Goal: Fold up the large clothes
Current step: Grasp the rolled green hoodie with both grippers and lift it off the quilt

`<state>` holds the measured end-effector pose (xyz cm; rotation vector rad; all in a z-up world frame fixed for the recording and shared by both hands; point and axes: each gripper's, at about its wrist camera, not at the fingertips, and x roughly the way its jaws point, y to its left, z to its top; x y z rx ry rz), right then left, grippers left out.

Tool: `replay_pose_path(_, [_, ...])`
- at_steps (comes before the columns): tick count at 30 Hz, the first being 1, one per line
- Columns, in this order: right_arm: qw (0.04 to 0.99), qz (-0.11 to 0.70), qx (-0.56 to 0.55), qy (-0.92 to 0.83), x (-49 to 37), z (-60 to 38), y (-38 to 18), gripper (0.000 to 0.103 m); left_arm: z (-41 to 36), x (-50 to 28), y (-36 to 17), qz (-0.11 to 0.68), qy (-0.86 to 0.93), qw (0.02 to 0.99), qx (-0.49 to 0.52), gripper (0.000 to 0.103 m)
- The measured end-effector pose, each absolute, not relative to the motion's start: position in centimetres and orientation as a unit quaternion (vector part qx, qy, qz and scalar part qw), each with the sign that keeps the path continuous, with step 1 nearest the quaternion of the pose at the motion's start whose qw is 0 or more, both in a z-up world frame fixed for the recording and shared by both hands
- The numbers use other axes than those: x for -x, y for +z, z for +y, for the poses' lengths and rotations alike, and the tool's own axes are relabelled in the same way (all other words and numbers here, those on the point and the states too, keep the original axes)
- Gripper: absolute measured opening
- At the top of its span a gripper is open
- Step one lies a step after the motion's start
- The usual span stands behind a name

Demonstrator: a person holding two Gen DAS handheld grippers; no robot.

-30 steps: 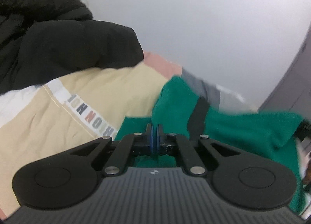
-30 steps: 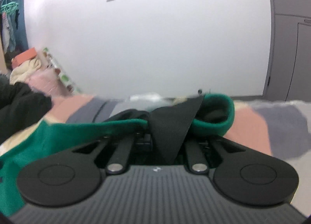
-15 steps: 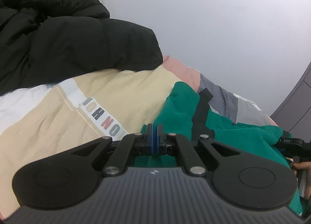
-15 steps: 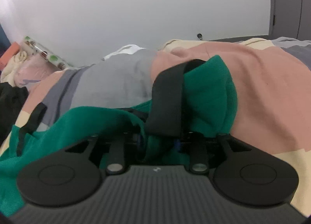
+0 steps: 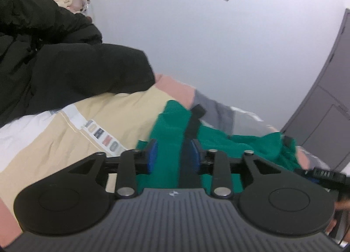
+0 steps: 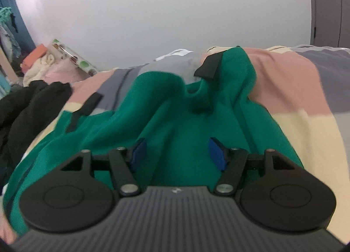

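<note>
A green garment (image 5: 168, 125) with black trim lies crumpled on the bed; its black-edged cuff (image 6: 210, 66) points to the far side. My left gripper (image 5: 174, 155) hovers over the garment's near edge. Its jaws are opening, and green cloth and a dark strip (image 5: 188, 164) sit loose between the blue pads (image 5: 153, 155). My right gripper (image 6: 177, 153) hangs just above the garment's middle (image 6: 175, 120). Its jaws are also opening, standing wide, with cloth below them and nothing pressed by its pads (image 6: 216, 155).
A black puffer jacket (image 5: 65, 66) lies heaped on the left of the bed (image 6: 26, 103). The bedspread (image 5: 54, 142) has beige, pink and grey blocks (image 6: 295, 81). A white wall runs behind, with a grey wardrobe (image 5: 328, 109) on the right. A hand (image 5: 341, 206) shows at the right edge.
Both grippers were shut on the green garment and now stand apart from it. The garment has dropped flat onto the bed. The right gripper has tipped down over it.
</note>
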<state>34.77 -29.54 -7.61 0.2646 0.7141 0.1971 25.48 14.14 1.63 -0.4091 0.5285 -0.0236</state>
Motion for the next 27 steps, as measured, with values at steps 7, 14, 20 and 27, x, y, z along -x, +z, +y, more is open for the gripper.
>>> replay_pose_path(7, [0.919,0.336,-0.181,0.096,-26.1,-30.5,-7.2,0.065,11.9,-20.3,1.9,0.274,-0.051,0.926,0.253,0.065])
replay_pose_path(14, [0.9,0.32,-0.28,0.097,-20.9,-31.6,-7.4,0.066,10.9,-17.7,-1.0,0.333,-0.059,0.871,0.357,0.082])
replay_pose_path(20, [0.848,0.335,-0.398,0.102,-19.8,-33.0,-10.6,0.082,11.4,-18.1,-5.4,0.378,-0.068,0.786,0.484,0.082])
replay_pose_path(27, [0.733,0.336,-0.586,0.074,-20.6,-35.0,-16.4,0.088,12.4,-18.8,-9.1,0.368,-0.042,0.736,0.566,0.082])
